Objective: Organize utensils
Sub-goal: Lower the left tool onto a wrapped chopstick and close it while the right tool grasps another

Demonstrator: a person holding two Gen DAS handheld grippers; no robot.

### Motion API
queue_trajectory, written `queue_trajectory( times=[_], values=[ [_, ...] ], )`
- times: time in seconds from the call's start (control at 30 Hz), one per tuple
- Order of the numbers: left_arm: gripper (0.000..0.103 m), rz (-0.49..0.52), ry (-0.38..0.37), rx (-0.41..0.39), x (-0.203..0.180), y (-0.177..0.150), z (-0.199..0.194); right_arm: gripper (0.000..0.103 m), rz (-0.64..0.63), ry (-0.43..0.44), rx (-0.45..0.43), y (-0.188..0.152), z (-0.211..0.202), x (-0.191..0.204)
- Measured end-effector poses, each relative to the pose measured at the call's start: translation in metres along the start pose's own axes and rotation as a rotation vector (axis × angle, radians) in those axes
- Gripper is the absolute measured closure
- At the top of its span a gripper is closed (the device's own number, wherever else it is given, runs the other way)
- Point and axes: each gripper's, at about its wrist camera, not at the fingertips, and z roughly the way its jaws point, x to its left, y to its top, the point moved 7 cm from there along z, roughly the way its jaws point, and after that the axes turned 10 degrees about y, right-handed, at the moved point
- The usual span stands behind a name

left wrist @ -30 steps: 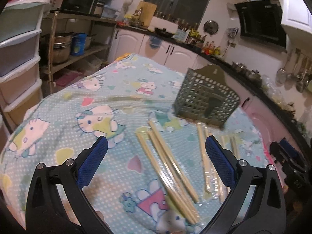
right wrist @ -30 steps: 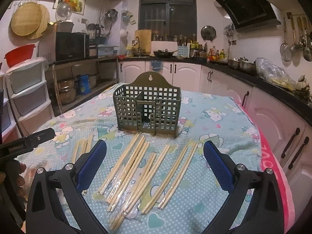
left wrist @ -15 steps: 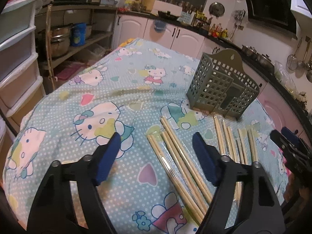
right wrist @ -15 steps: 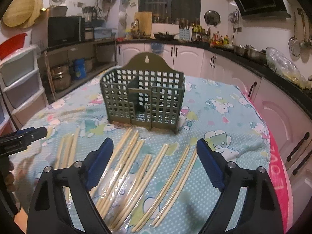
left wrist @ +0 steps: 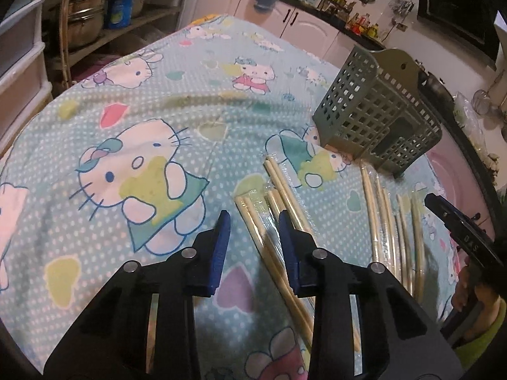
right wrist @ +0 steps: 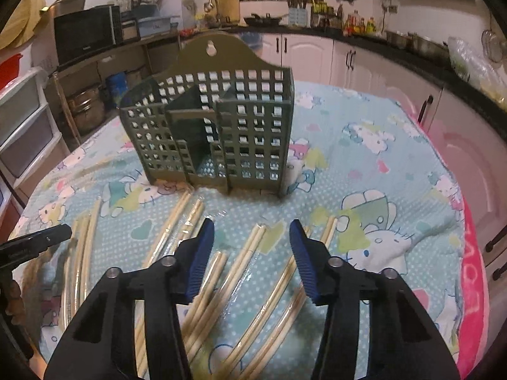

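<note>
Several pairs of pale chopsticks in clear sleeves lie on the tablecloth in front of a green grid utensil holder (left wrist: pixel 374 120) (right wrist: pixel 221 133). My left gripper (left wrist: pixel 253 221) hovers low over the leftmost pairs. Its jaws are closing, with one wrapped pair (left wrist: pixel 250 209) in the gap below them and the blue pads not touching it. My right gripper (right wrist: pixel 251 226) hangs over the middle pairs, its jaws also closing, with one pair (right wrist: pixel 245 253) between the pads, untouched. Each gripper shows at the edge of the other's view: the right (left wrist: pixel 435 202), the left (right wrist: pixel 65 231).
A cartoon-cat tablecloth (left wrist: pixel 126 126) covers the table, with a pink edge (right wrist: pixel 472 269) at the right. Plastic drawers (right wrist: pixel 22 133) and a shelf with pots (left wrist: pixel 88 6) stand to the left. Kitchen cabinets (right wrist: pixel 317 53) and a cluttered counter run behind.
Both grippers have moved forward and down toward the chopsticks, and both pairs of jaws have narrowed from wide open. The holder now looks closer in both views.
</note>
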Motion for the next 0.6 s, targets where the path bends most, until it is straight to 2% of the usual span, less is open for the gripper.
queue_trajectory(
  times=[0.23, 0.37, 0.6],
  values=[
    [0.081, -0.013, 0.006, 0.038, 0.004, 0.007, 0.014, 0.072, 0.028, 0.005, 0.061, -0.003, 0.02, -0.013],
    [0.085, -0.016, 0.014, 0.044, 0.007, 0.012, 0.019, 0.074, 0.049, 0.014, 0.091, -0.004, 0.031, -0.021],
    [0.086, -0.011, 0.026, 0.045, 0.006, 0.019, 0.024, 0.075, 0.058, 0.032, 0.123, -0.003, 0.049, -0.022]
  ],
)
